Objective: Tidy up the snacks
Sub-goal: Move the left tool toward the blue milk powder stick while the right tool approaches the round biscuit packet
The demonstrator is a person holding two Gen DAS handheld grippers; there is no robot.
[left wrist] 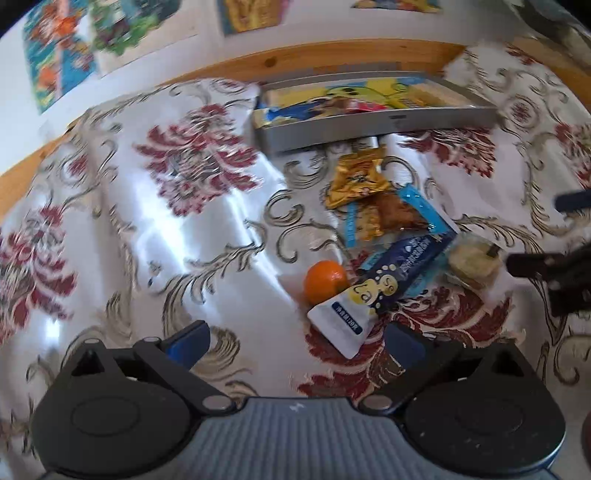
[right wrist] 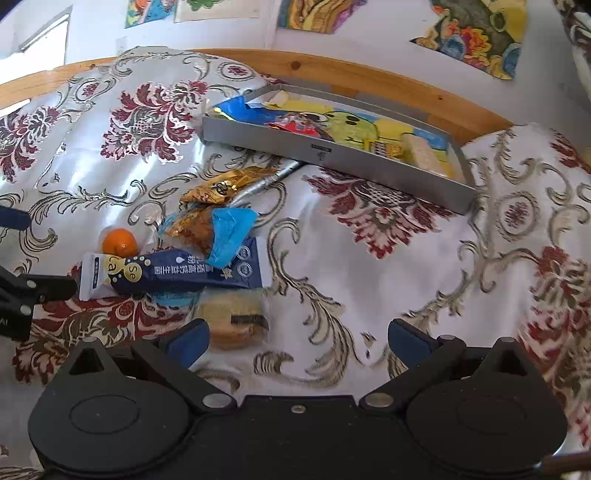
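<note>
Setting: a home interior. A bench (right wrist: 332, 70) of pale knotty wood carries a glossy floral cloth (right wrist: 369, 258) in cream and dark red. On the white wall (right wrist: 369, 29) at 12 o'clock hang hand-coloured paper drawings (right wrist: 476, 33), unframed, as in a family room.

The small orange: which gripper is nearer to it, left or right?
Left. The left gripper is open just short of the orange, the navy pouch beside it. The right gripper, also open, is farther, with the pouch between.
</note>
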